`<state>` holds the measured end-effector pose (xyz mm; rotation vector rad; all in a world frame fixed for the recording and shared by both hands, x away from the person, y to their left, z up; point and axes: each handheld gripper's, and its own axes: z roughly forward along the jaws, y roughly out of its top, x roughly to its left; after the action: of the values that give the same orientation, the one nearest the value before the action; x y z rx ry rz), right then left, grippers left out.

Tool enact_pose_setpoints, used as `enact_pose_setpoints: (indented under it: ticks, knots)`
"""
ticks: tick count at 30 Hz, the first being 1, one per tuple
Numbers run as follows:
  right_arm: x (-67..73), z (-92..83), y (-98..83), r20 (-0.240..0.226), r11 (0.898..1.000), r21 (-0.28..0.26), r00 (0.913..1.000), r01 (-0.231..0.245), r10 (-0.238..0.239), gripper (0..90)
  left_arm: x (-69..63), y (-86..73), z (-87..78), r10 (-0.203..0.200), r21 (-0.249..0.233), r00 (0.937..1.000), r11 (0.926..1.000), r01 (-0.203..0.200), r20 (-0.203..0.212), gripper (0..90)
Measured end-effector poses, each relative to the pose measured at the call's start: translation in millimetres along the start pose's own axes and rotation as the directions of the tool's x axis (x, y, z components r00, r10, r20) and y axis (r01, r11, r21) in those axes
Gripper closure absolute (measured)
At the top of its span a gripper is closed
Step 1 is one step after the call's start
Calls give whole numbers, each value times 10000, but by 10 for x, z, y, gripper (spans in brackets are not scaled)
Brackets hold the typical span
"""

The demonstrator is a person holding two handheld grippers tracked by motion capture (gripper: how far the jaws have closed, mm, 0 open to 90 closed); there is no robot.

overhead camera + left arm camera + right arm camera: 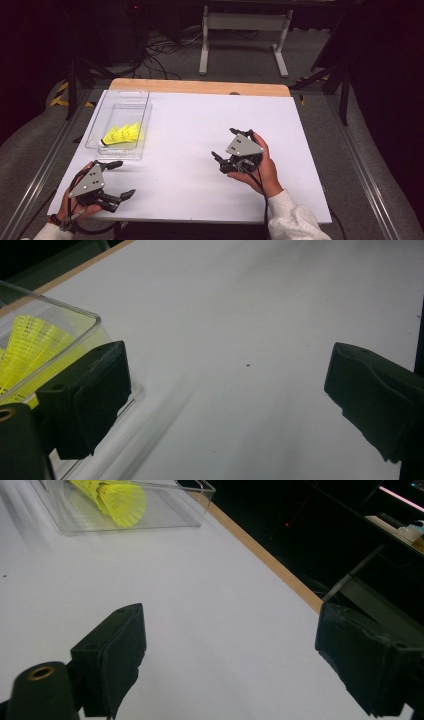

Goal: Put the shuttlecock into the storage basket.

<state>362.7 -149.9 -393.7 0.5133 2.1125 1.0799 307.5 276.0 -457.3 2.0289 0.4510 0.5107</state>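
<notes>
Our left gripper (pixel 119 179), jaws spread and holding nothing, sits just beside the near end of the clear tray (pixel 141 144). The yellow shuttlecocks (pixel 121 135) lie inside it, long axis crosswise (cork toward the tray's left wall). Our right gripper (pixel 226 148), also spread and empty, is well apart from the tray.

Left gripper (pixel 121 178): black jaws, grey three-cornered plate with dark screw dots, black cable trailing toward 6 o'clock. Right gripper (pixel 226 145): same build, cable likewise. Sleeves (pixel 292 217) white; dark band on left wrist (pixel 54 219).
</notes>
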Motion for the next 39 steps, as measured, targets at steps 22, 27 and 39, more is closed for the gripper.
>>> enact_pose_setpoints:
  ticks: [22, 27, 39]
  knots:
    - [5, -273, -438, 634, 9996, 22, 9976, -296, 294, 120, 17, 11, 43, 92, 116, 9999, 9999, -92, 51, 54]
    - [-3, -322, -563, 773, 9989, 86, 9960, -453, 445, 119, 28, 16, 55, 36, 65, 10000, 10000, -37, 77, 54]
    - [34, -479, -743, 741, 9959, -114, 9931, -901, 907, 118, 35, 33, 83, 148, 78, 9998, 9999, -149, 95, 54]
